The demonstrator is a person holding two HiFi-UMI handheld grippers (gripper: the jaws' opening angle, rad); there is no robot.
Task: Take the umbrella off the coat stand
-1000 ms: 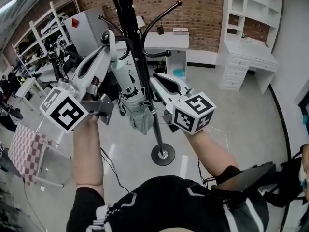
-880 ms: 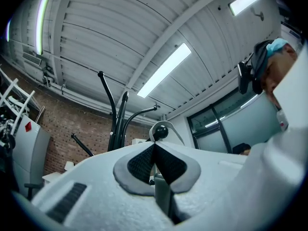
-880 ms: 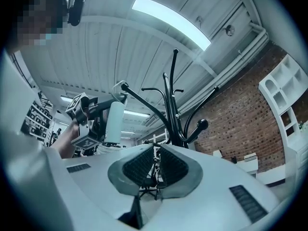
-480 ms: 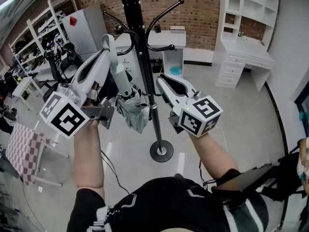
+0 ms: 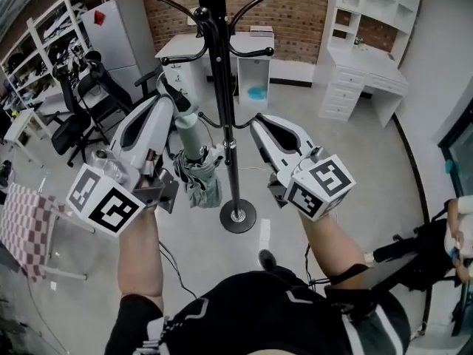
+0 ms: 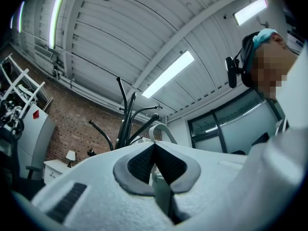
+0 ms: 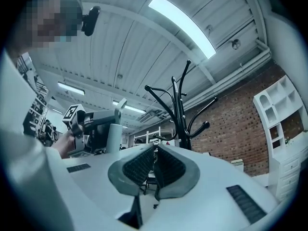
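Observation:
A folded grey umbrella hangs just left of the black coat stand, its pale handle pointing up. My left gripper is shut on that handle. In the left gripper view the handle's pale stem runs between the closed pads, and its loop shows above the left gripper. The umbrella hangs apart from the pole, close to a low hook. My right gripper is on the pole's right side, shut and empty. In the right gripper view the right gripper faces the stand.
The stand's round base rests on the pale floor. A white desk is behind it and white drawers with shelves are at the right. A grey cabinet and office chairs stand to the left. A checkered seat is near left.
The left gripper has carried the umbrella down and to the left, from the stand's upper hooks to beside the pole. The right gripper has drawn back a little, staying shut.

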